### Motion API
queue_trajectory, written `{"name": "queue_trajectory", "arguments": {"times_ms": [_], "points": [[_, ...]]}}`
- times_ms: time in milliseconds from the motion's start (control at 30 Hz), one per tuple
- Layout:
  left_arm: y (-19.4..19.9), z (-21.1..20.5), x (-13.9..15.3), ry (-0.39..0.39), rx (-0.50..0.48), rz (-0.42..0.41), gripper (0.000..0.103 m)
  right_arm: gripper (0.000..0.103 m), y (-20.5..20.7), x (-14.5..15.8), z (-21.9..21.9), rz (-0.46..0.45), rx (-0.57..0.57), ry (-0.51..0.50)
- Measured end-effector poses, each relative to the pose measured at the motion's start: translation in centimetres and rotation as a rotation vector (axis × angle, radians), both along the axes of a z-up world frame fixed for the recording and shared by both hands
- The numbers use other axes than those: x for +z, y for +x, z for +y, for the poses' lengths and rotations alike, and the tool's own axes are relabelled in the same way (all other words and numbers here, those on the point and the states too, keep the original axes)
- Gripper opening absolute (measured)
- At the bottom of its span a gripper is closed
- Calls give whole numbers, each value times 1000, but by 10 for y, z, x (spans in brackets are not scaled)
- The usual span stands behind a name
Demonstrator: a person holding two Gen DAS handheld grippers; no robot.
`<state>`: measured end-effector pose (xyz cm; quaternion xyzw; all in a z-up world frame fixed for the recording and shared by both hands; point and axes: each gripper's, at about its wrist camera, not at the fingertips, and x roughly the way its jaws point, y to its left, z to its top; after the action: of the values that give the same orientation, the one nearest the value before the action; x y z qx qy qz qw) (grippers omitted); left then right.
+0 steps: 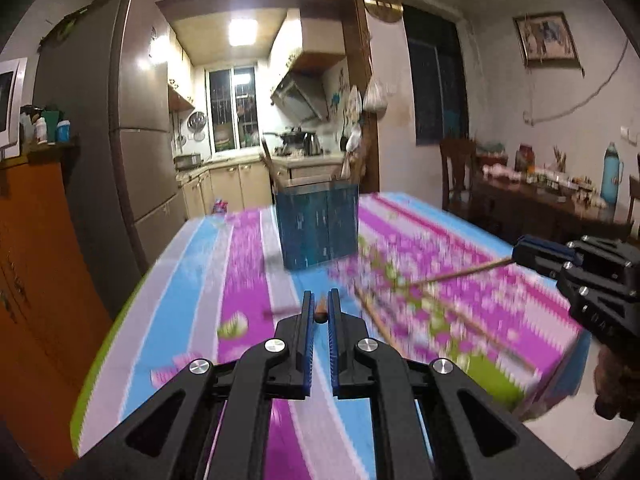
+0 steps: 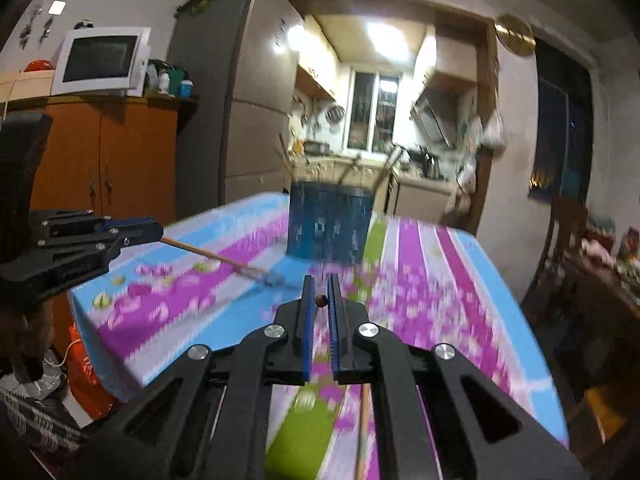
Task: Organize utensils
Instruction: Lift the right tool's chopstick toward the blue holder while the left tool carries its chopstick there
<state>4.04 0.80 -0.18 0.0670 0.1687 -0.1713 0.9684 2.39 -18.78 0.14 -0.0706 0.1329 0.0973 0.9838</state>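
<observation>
The left claw point(image 1: 319, 307) is clenched on a chopstick point(image 2: 212, 255), whose brown butt end shows between the 2 blue pads; from the right wrist view the stick juts out of that claw and slants down toward the striped cloth, its tip blurred. The right claw point(image 2: 320, 292) likewise pinches a chopstick point(image 1: 460, 273), a small round end sitting between its fingers, and from the left wrist view the stick runs out of it toward the middle of the tabletop point(image 1: 192, 276). Both claws hang above the pink, blue and green flowered cloth, well apart from each other. Another thin stick point(image 1: 370, 306) lies on the cloth just right of the left claw, too smeared to say more. Beyond both claws, near the far edge, stands the blue utensil holder point(image 1: 318, 226), upright, with several sticks and handles leaning out of its top. Past it are a grey fridge point(image 1: 132, 120) and the lit kitchen doorway point(image 1: 256, 92).
</observation>
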Motion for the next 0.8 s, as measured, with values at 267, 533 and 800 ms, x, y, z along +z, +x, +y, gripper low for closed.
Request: {"name": "queue_trajectory", "arguments": {"times_ms": [267, 533, 800], "points": [[54, 5, 53, -61, -24, -2, 8, 5, 48, 52, -6, -42, 85, 6], [73, 7, 92, -111, -57, 3, 8, 5, 73, 86, -9, -51, 127, 29], [66, 3, 117, -117, -85, -24, 8, 5, 75, 102, -12, -48, 147, 59]]}}
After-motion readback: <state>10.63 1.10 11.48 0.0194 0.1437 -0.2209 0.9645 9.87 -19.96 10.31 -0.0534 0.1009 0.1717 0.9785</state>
